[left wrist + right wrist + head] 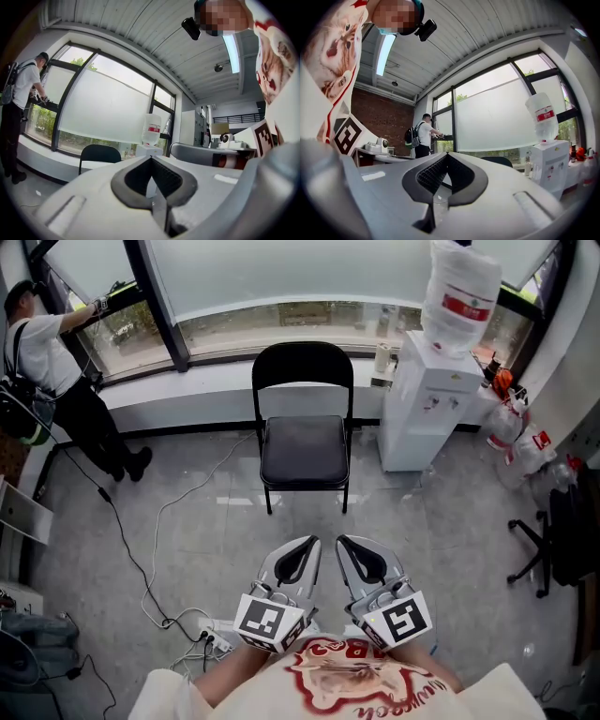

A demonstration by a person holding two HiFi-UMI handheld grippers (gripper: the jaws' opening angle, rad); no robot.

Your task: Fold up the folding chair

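The black folding chair (304, 442) is standing unfolded, seat down, just left of the white water dispenser (422, 399), while the left gripper (309, 543) and right gripper (345, 541) are hovering side by side well short of that dispenser, both keeping their jaws pressed together on nothing.

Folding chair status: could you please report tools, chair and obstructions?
Left tool, right tool shut, empty. Folding chair unfolded, untouched, ahead. Cable on floor off to the left, not blocking.
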